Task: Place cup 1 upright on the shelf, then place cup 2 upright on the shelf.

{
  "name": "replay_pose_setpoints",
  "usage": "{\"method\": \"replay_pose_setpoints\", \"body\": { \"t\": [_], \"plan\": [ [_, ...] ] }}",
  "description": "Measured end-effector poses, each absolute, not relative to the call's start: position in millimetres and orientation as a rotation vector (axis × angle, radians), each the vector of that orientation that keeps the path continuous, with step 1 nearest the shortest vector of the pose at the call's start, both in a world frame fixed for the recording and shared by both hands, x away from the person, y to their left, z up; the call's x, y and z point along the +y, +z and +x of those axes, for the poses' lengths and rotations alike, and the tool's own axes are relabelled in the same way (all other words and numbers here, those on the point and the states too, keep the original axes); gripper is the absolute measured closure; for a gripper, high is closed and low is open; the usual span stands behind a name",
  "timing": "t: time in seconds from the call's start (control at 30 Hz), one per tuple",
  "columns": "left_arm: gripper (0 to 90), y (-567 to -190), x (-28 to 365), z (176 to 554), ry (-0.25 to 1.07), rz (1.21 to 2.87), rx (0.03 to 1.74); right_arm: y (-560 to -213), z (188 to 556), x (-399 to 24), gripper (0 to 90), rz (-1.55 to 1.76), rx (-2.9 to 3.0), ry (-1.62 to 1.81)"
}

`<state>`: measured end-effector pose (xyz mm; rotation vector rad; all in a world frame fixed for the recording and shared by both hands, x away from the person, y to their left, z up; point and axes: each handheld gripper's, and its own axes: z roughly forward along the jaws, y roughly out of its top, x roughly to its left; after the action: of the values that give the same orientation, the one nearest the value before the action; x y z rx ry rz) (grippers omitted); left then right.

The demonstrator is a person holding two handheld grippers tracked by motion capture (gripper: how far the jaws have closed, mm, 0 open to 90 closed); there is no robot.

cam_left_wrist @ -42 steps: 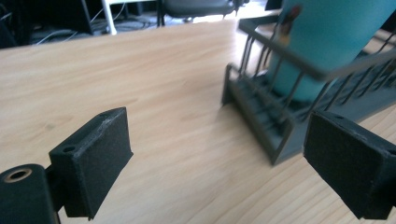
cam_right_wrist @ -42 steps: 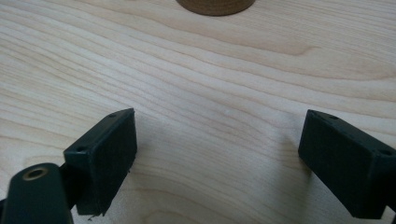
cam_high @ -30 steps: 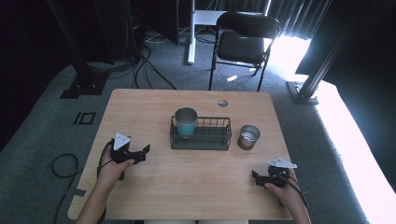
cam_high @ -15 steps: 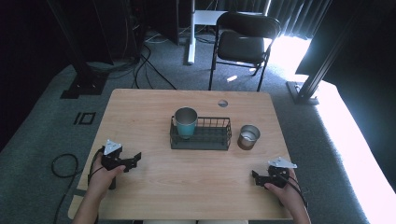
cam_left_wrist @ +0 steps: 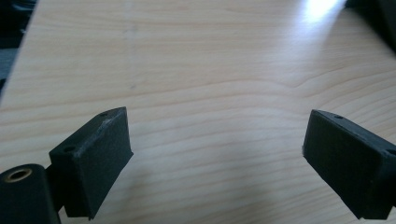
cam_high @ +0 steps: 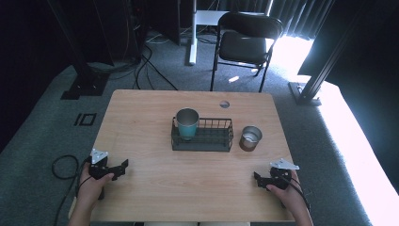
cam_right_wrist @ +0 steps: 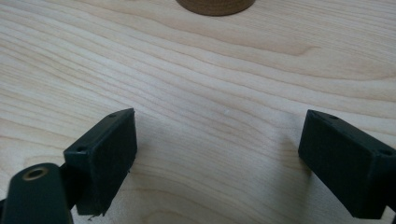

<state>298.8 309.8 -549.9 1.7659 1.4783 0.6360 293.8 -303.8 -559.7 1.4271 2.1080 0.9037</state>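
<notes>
Resting low at the near corners of the wooden worktop (cam_high: 155,188), both grippers are well apart from the things in the middle. The left gripper (cam_high: 123,165) has its fingers (cam_left_wrist: 93,158) spread wide over bare wood, and so does the right gripper (cam_high: 256,178). A teal cup (cam_high: 187,123) stands upright in the left end of the black wire basket (cam_high: 221,141); just beside the basket's right end stands a small metal cup (cam_high: 250,137).

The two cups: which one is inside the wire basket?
The teal cup, standing upright at the left end of the wire basket. The shorter brown cup stands on the table just outside the basket's right end.
</notes>
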Motion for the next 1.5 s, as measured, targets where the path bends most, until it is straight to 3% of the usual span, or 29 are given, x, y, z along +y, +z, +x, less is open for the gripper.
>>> {"method": "replay_pose_setpoints", "body": {
  "t": [0.37,0.5,1.5],
  "plan": [
    [8.6,-555.1,326.5,287.9,0.684,1.753,1.581,-559.7,293.8,-303.8,11.0,1.427,2.108,0.904],
    [8.6,-557.3,327.6,288.5,0.632,1.815,1.628,-559.7,293.8,-303.7,11.0,1.427,2.108,0.904],
    [3.9,-558.5,316.3,293.4,0.66,1.877,1.632,-558.6,300.3,-296.3,11.1,1.43,2.092,0.92]
  ]
}}
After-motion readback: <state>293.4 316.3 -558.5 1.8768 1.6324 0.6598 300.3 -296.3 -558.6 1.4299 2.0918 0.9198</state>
